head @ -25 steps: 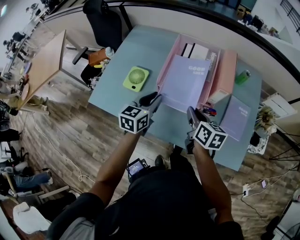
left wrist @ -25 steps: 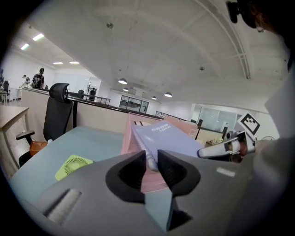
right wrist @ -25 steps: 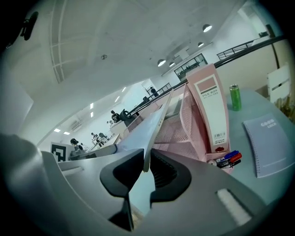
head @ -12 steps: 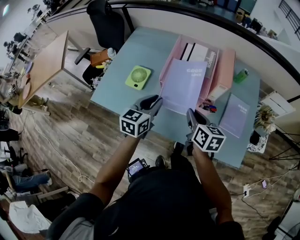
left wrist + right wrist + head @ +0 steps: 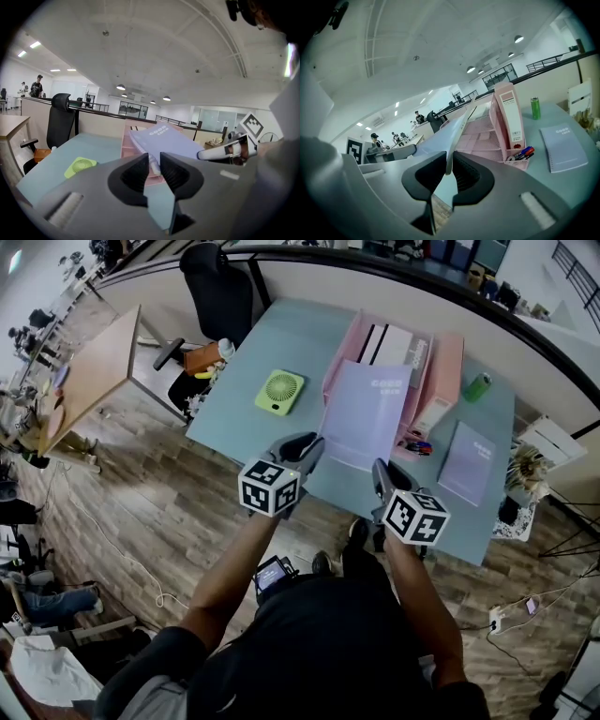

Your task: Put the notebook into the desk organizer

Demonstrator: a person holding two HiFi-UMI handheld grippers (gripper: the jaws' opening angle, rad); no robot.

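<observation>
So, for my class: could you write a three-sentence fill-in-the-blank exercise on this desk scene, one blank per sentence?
1. The left tongs and the right tongs are each shut on the lilac spiral-bound notebook, held towards the ____ mesh desk organizer.
2. The square fan on the blue-grey table is ____.
3. In the head view, a second lilac notebook lies flat on the table, ____ of the organizer.
Missing words: pink; green; right.
</observation>
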